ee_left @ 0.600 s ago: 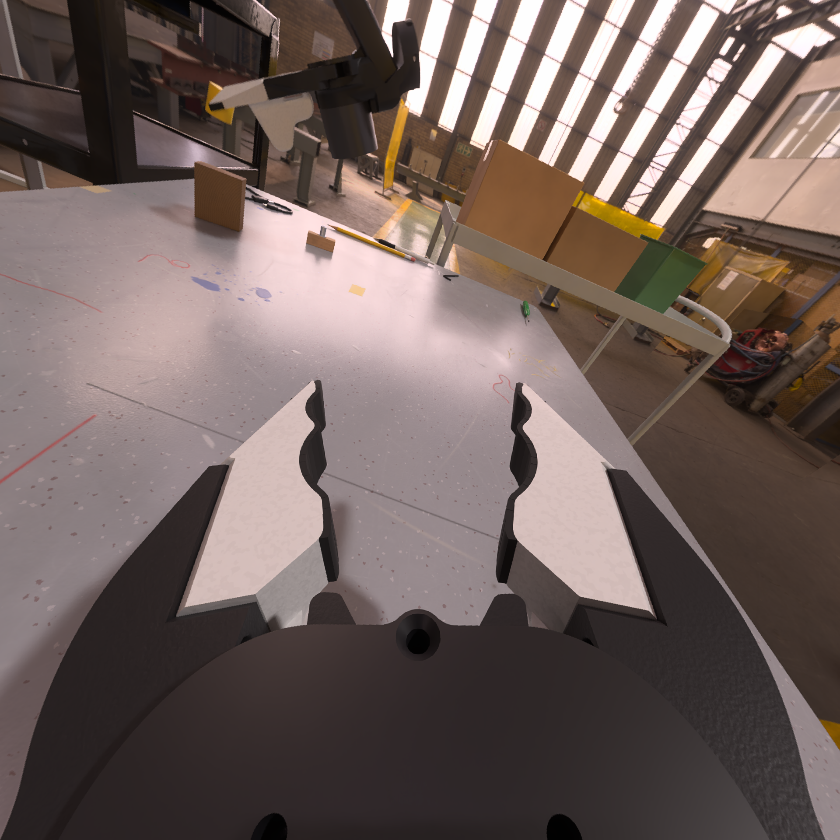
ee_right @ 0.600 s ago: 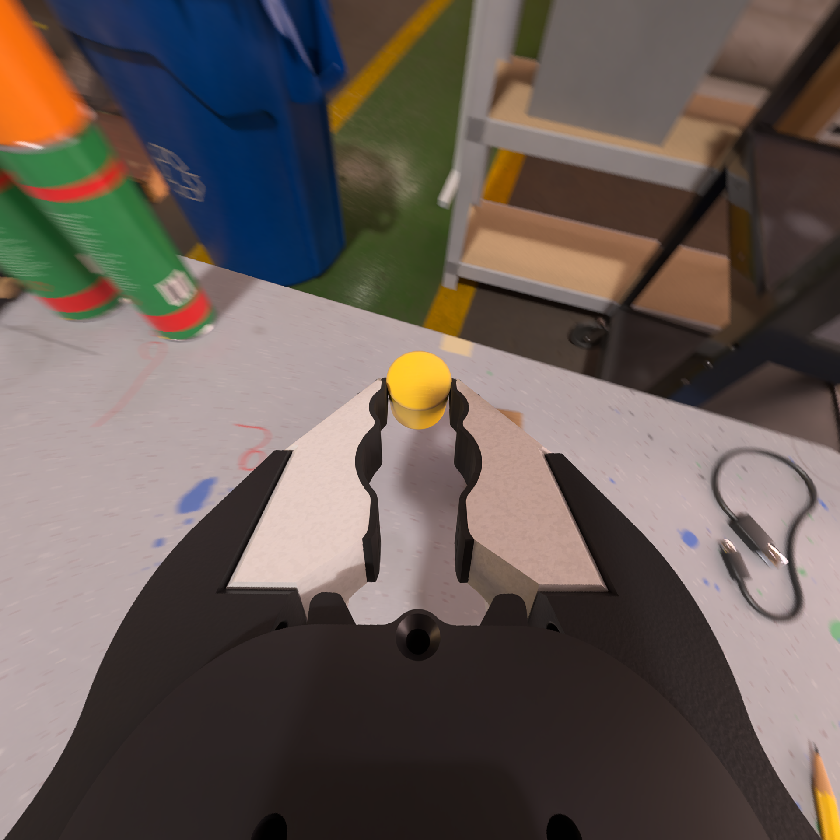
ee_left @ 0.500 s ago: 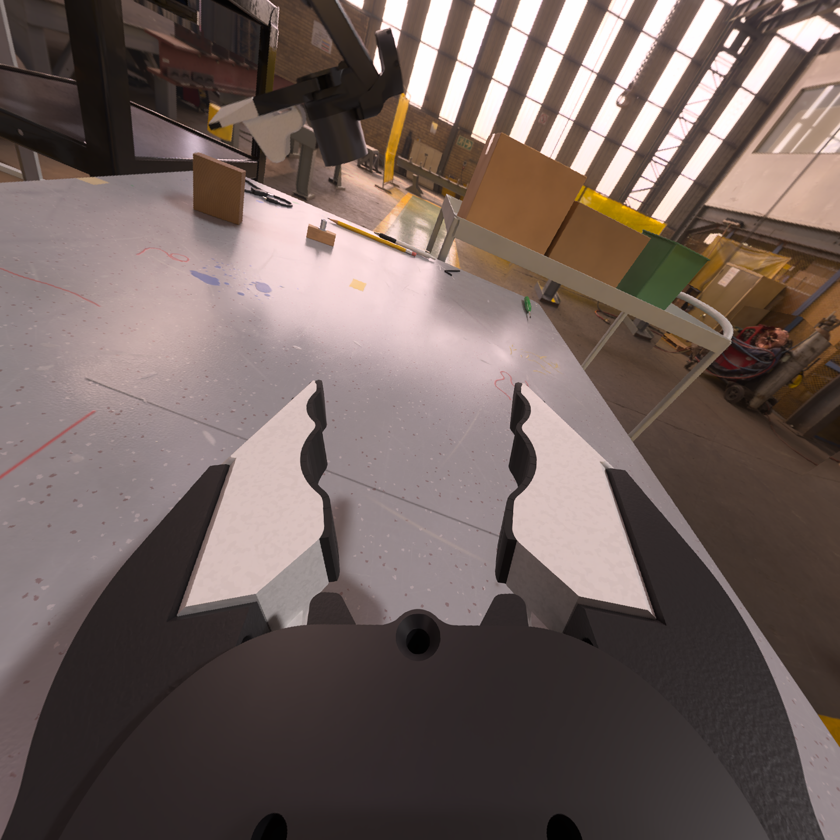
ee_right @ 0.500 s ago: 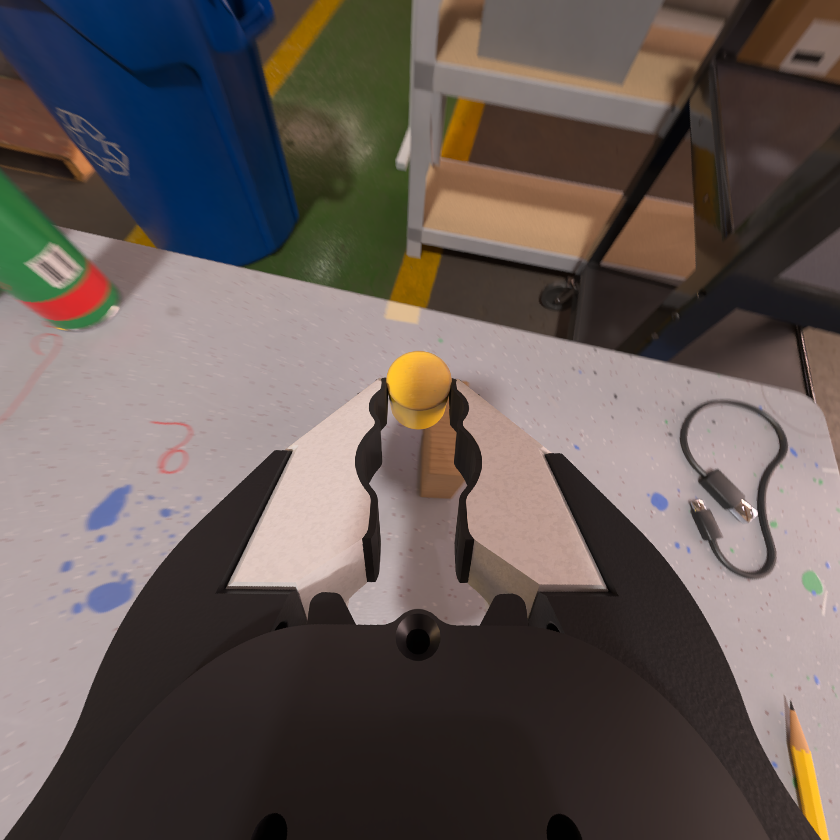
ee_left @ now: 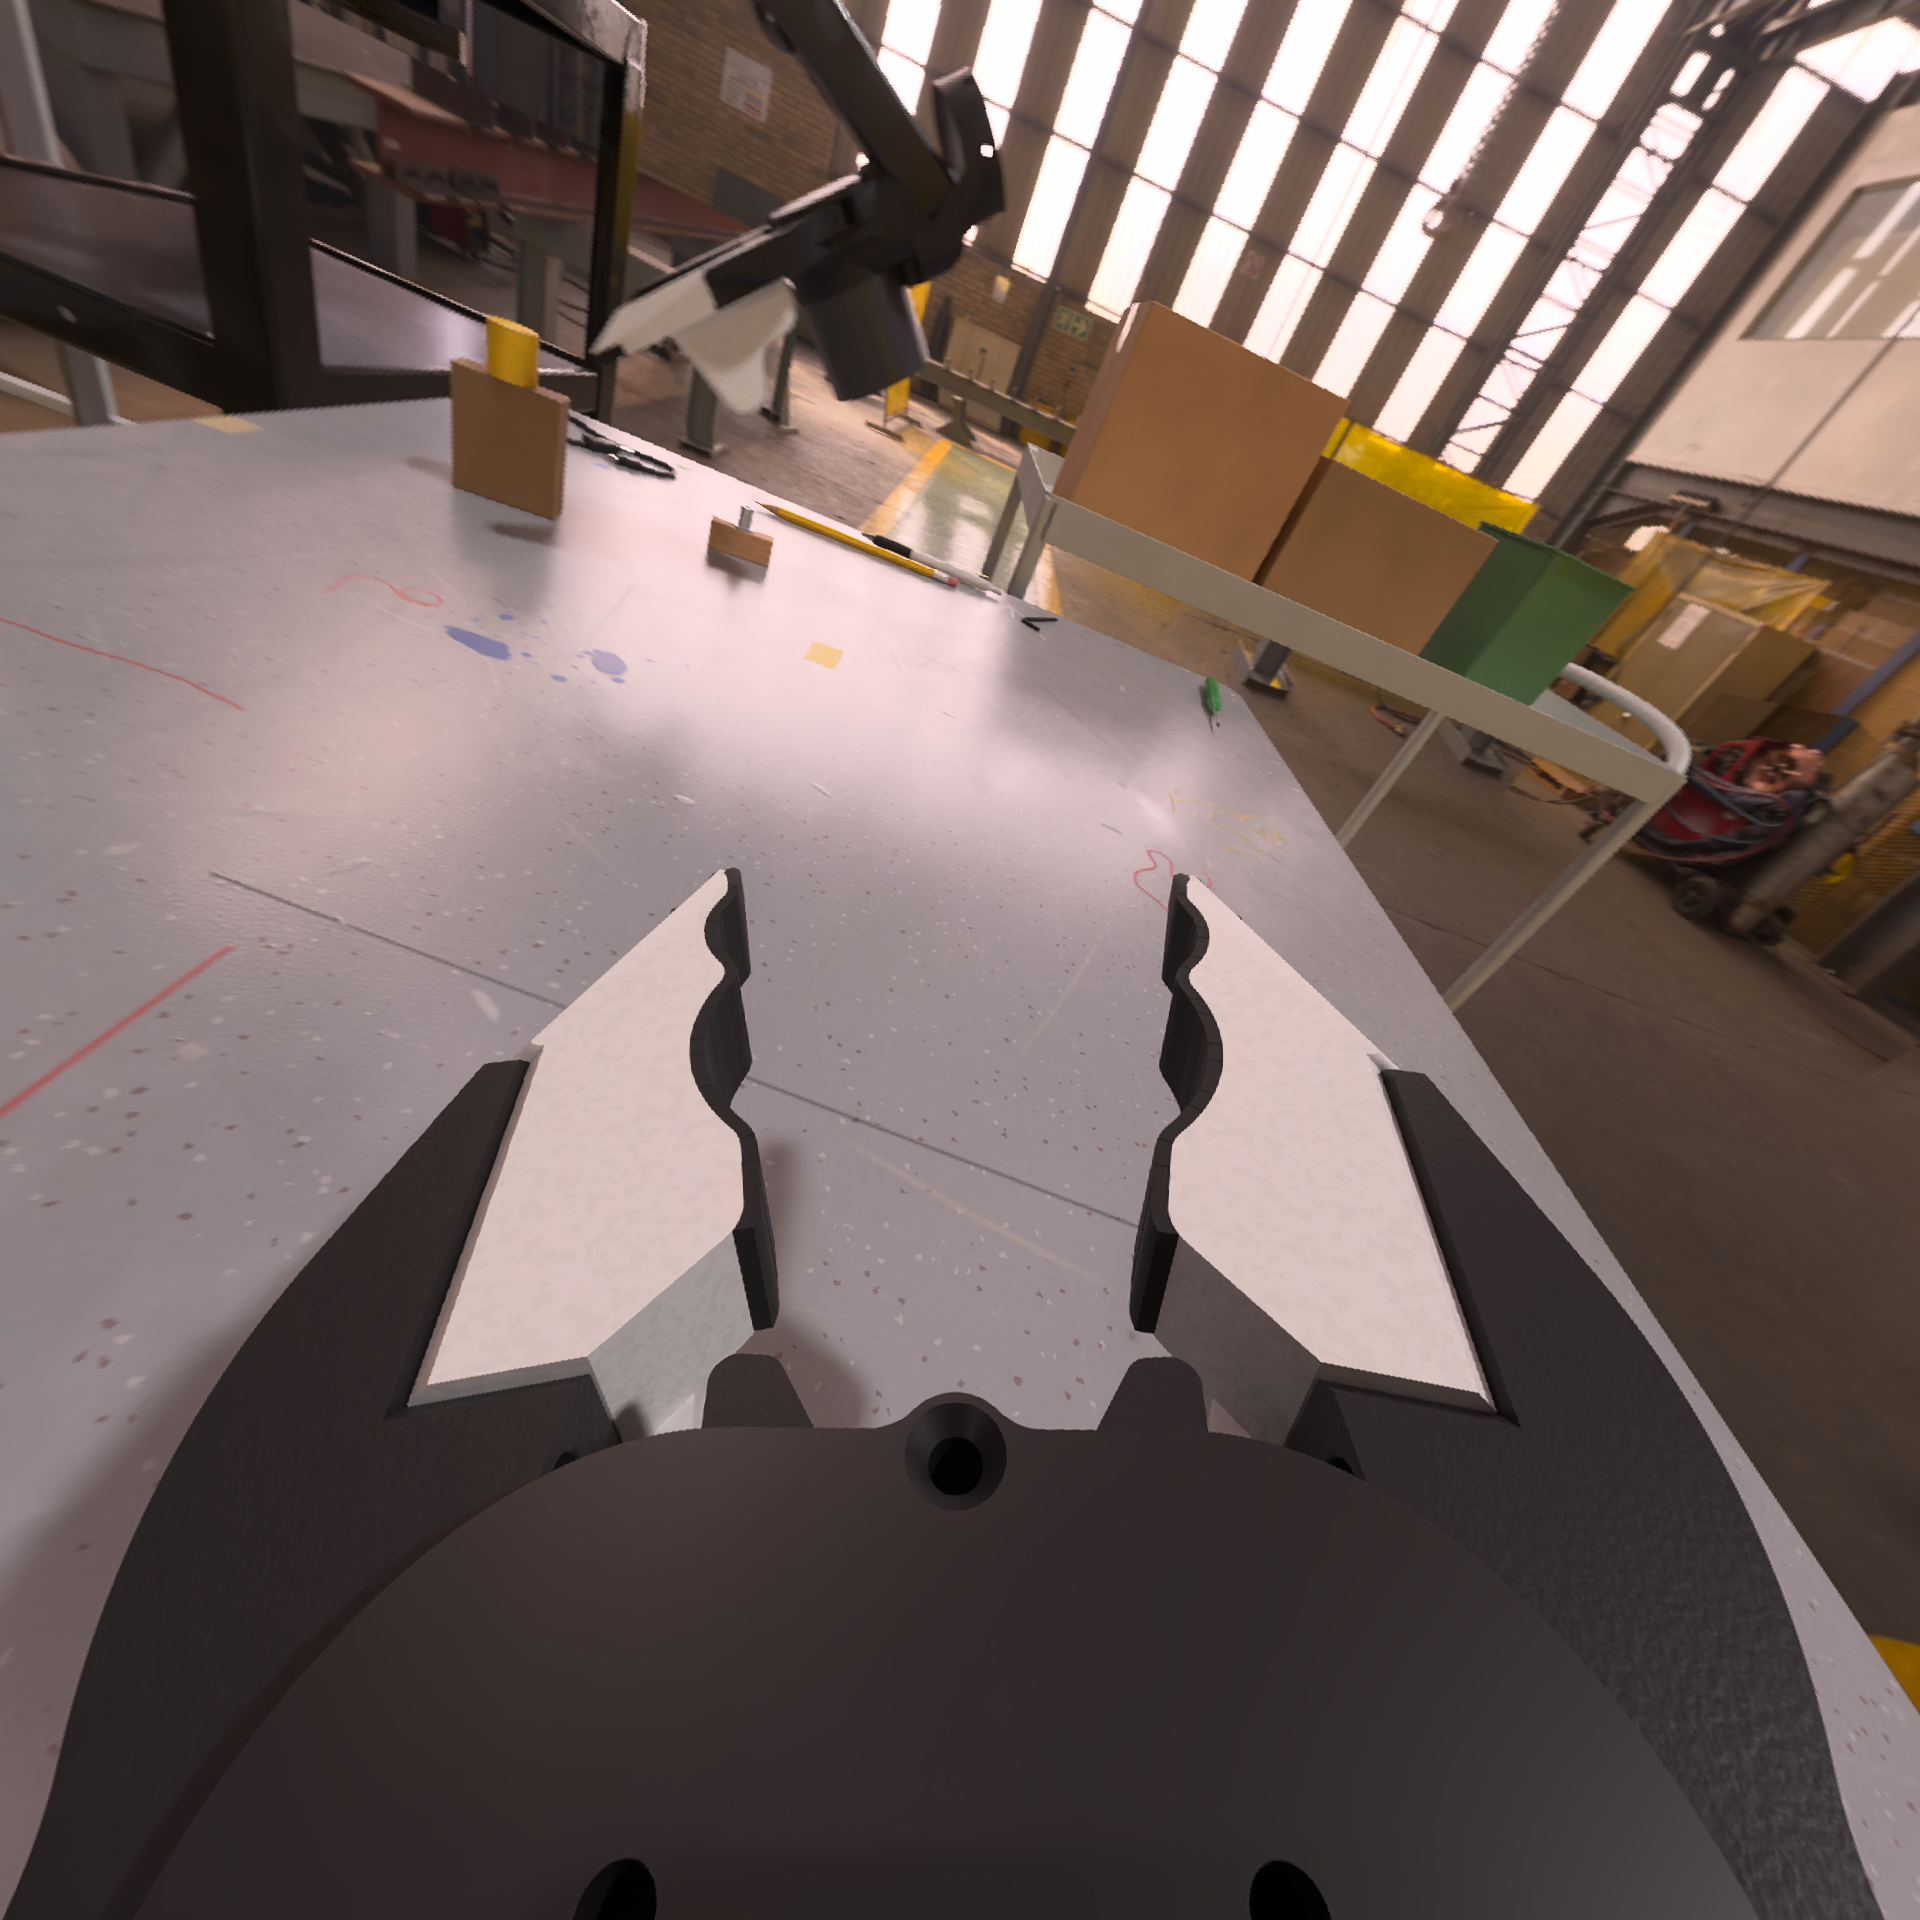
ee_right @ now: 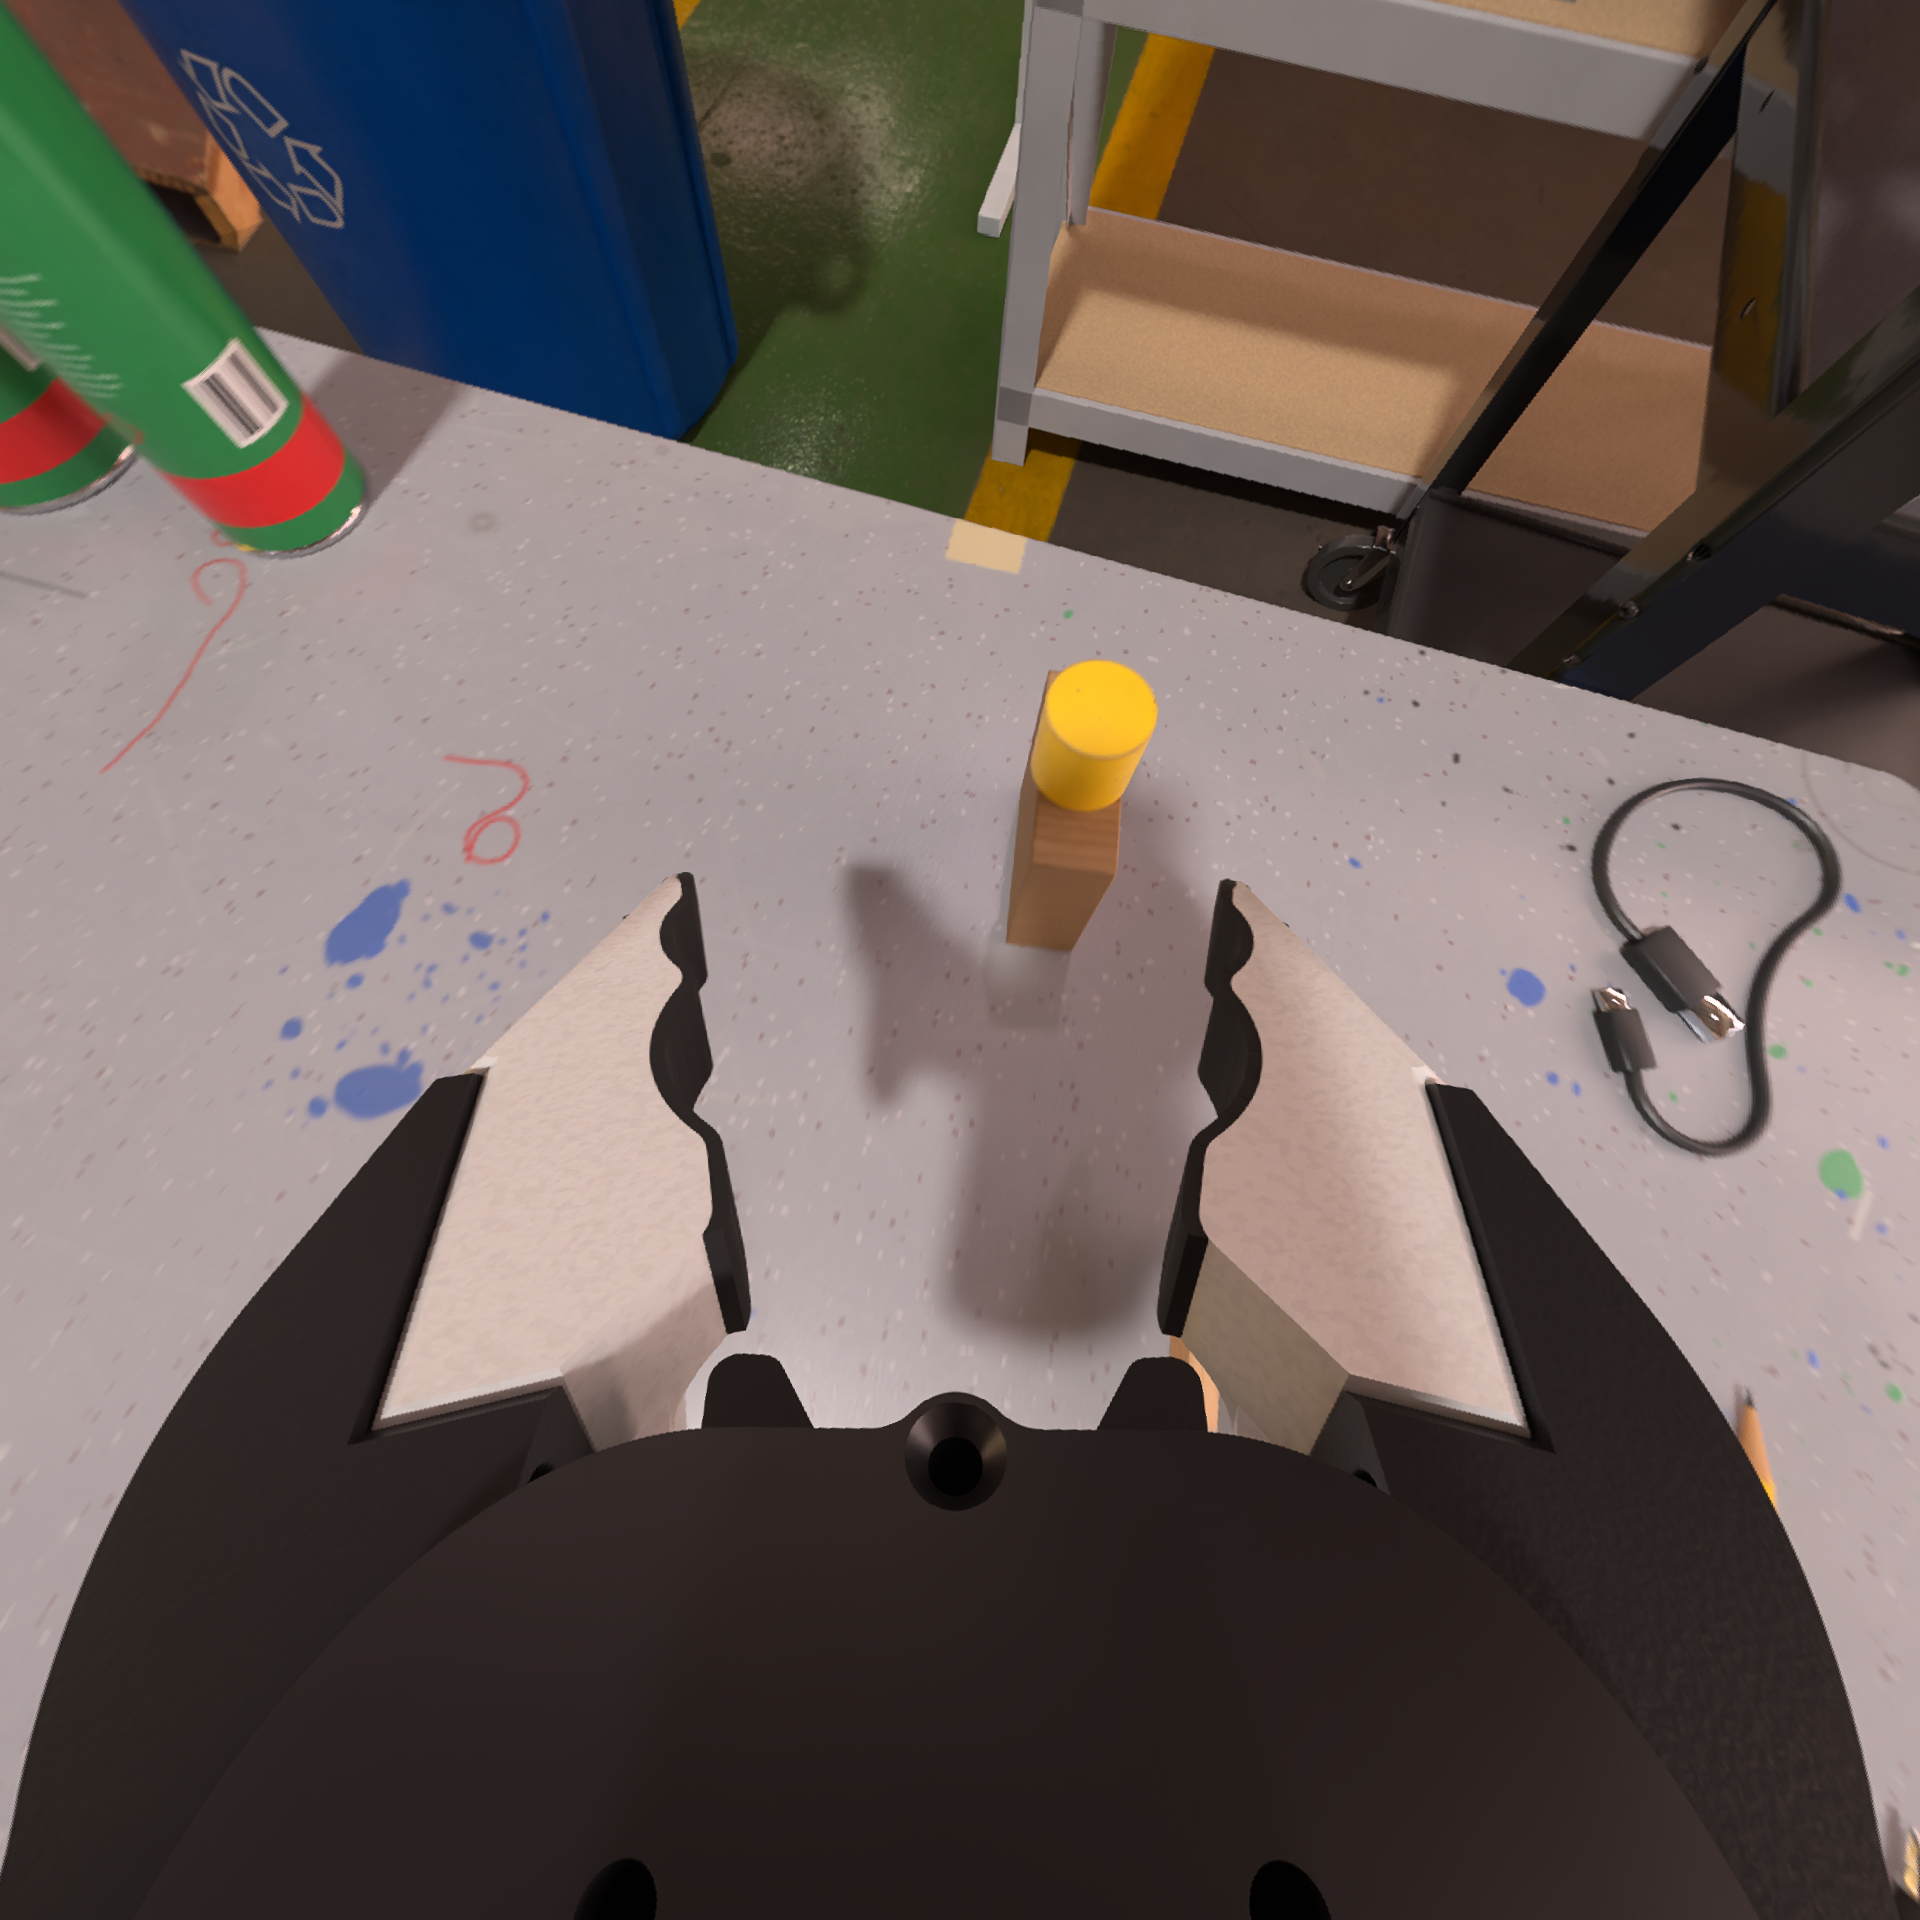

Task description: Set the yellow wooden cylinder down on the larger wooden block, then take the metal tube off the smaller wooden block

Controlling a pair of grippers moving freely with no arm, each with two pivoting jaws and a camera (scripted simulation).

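Yellow wooden cylinder is seen upright on the top face of the larger wooden block, just beyond the right gripper and slightly right of its centre line, not touched. Right gripper is held above the speckled grey table, pitched down, jaws spread wide, nothing held. Left gripper is kept low at the near end of the table, jaws wide, empty. Small metal tube is seen standing on the smaller wooden block, far from the left gripper, right of the larger block. Black cable lies at right.
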